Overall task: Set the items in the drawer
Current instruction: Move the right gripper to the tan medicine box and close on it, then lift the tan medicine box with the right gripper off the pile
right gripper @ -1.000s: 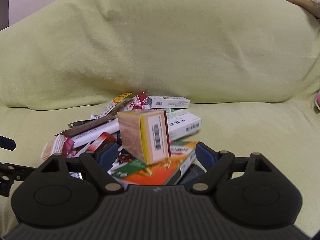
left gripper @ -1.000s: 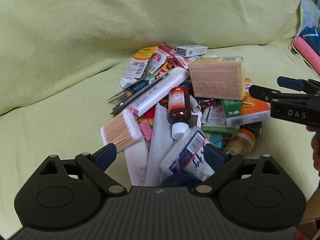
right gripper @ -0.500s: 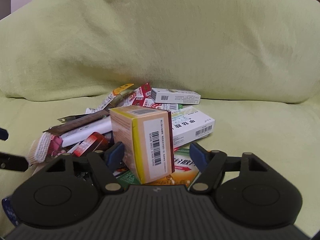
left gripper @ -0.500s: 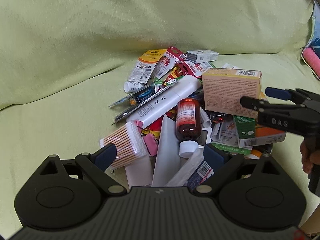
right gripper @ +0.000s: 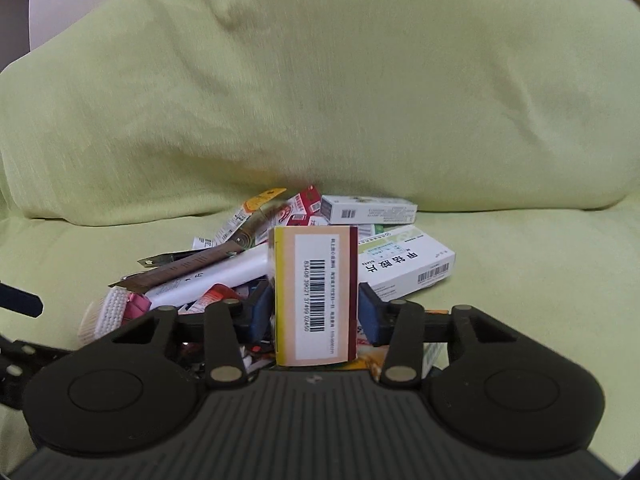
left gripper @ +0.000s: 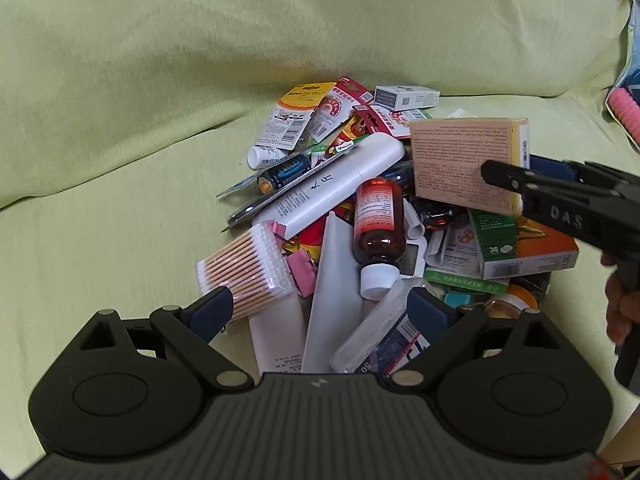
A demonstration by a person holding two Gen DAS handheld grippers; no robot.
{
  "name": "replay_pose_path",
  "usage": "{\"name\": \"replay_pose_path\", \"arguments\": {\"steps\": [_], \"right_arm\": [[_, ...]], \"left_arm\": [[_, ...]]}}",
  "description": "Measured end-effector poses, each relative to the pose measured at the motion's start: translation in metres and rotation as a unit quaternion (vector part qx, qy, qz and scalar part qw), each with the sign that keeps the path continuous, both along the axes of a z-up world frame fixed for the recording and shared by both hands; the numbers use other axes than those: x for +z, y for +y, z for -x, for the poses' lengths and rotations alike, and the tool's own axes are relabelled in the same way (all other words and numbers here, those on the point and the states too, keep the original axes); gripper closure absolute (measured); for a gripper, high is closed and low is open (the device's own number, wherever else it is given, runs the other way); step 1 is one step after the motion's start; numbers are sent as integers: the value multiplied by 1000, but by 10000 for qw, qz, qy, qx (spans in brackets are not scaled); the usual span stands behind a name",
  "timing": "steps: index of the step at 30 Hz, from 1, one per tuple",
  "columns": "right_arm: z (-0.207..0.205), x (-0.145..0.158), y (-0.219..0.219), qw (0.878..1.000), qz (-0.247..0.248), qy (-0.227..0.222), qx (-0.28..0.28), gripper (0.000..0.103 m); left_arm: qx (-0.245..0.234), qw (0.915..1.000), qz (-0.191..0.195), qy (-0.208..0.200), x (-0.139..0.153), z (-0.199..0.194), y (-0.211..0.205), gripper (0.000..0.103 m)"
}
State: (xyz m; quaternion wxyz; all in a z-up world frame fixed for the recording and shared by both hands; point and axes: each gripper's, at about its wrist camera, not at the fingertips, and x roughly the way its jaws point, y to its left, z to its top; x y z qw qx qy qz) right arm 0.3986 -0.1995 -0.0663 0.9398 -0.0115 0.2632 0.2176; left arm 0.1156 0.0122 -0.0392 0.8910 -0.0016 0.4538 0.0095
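A heap of medicine boxes, sachets and tubes lies on a green-covered sofa (left gripper: 120, 160). My right gripper (right gripper: 314, 312) is shut on a tan box (right gripper: 314, 292), holding it upright by its two sides with the barcode end facing the camera. In the left wrist view the same tan box (left gripper: 460, 160) is lifted at the heap's right, with the right gripper (left gripper: 508, 174) reaching in from the right. My left gripper (left gripper: 318, 308) hangs open over the heap's near edge, holding nothing. No drawer is in view.
Under the left gripper lie a brown bottle (left gripper: 378, 228), a pack of cotton swabs (left gripper: 244, 272) and a long white tube (left gripper: 332, 188). A white box (right gripper: 404, 264) sits behind the held one. A hand (left gripper: 620, 304) grips the right tool's handle.
The right gripper's fingers have closed onto the tan box, which now stands square between them. The left gripper has drawn back a little from the heap.
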Motion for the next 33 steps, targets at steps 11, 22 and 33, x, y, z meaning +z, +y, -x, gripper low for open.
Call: {"name": "replay_pose_path", "arguments": {"steps": [11,22,33], "right_arm": [[96,22,-13,9981,-510,-275,-205,63],[191,-16,-12,9985,-269,351,-334,64],[211,-38,-29,9908,800,1011,-408,62]], "left_arm": [[-28,10000,75,-12,8,22,3,9],[-114,9999,7,128,2,58,10,9],[-548,9976,175,381,-6,90,-12,9]]}}
